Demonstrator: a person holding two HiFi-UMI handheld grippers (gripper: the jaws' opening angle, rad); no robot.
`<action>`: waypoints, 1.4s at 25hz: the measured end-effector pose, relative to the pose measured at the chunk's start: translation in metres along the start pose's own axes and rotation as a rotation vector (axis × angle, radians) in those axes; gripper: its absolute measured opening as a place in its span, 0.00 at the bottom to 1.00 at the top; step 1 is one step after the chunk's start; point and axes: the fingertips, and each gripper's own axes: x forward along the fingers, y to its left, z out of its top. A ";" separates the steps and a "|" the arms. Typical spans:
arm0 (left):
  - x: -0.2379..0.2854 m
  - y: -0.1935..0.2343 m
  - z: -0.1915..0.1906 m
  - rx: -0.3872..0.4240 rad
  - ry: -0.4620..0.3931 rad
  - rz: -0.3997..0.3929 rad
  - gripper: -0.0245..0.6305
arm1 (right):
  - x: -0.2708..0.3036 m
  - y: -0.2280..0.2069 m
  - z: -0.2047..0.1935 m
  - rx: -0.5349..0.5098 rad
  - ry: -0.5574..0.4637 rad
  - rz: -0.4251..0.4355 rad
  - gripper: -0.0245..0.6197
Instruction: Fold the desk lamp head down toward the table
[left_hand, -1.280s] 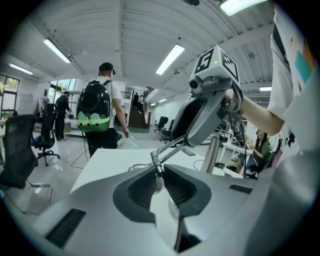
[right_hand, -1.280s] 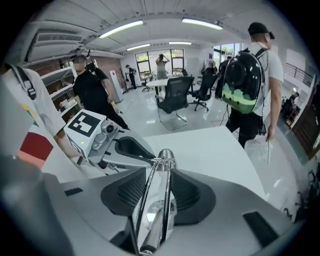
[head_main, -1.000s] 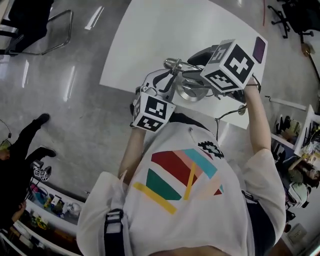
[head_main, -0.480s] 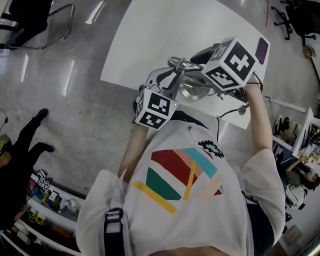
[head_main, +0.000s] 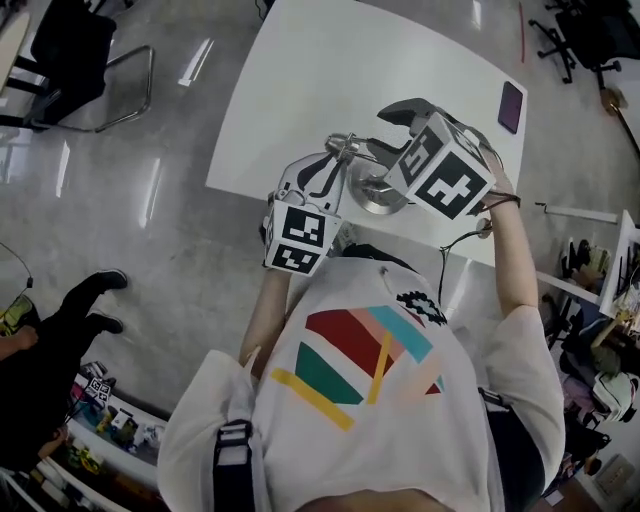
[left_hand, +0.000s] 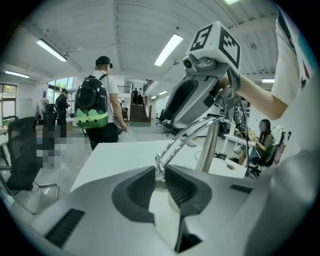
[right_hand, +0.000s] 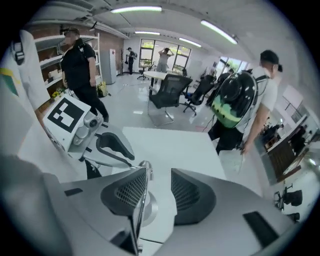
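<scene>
Centrally in the head view, the desk lamp stood near the lower edge of the white worktop (head_main: 330, 70), its round chrome base (head_main: 372, 197) flat on the surface. The lamp arm (head_main: 368, 150) lay with its long axis roughly left to right across that frame, from a chrome elbow (head_main: 345, 146) at the left towards the right gripper. In the left gripper view the same arm rose from the elbow up and to the right, as two parallel rods, to the top of the upright post (left_hand: 207, 150). The lamp head could not be told apart from the arm.

The left gripper (left_hand: 159, 175) pointed slightly downward at the elbow. Its jaws had just been opening and stood narrowly apart, with the elbow in the gap close to both pads. The left forearm (head_main: 264, 310) ran up the frame from the lower left, and the marker cube (head_main: 297, 237) sat just above the wrist.

The right gripper (right_hand: 160, 175) pointed steeply down over the base. Its jaws were well apart, clamped on nothing; a thin chrome rod (right_hand: 139, 210) ran along the inner edge of the pad at picture left. The right forearm (head_main: 515, 265) reached up the right side of the head view, and the hand (head_main: 497, 180) was at the gripper's rear.
</scene>
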 end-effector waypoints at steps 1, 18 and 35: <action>-0.006 0.005 0.007 -0.001 -0.023 0.018 0.20 | -0.011 -0.006 0.003 0.008 -0.041 -0.026 0.28; -0.023 -0.068 0.238 0.062 -0.469 -0.124 0.19 | -0.224 -0.046 -0.125 0.929 -1.046 -0.564 0.28; -0.002 -0.133 0.239 0.089 -0.433 -0.243 0.19 | -0.228 -0.023 -0.129 0.789 -0.988 -0.682 0.28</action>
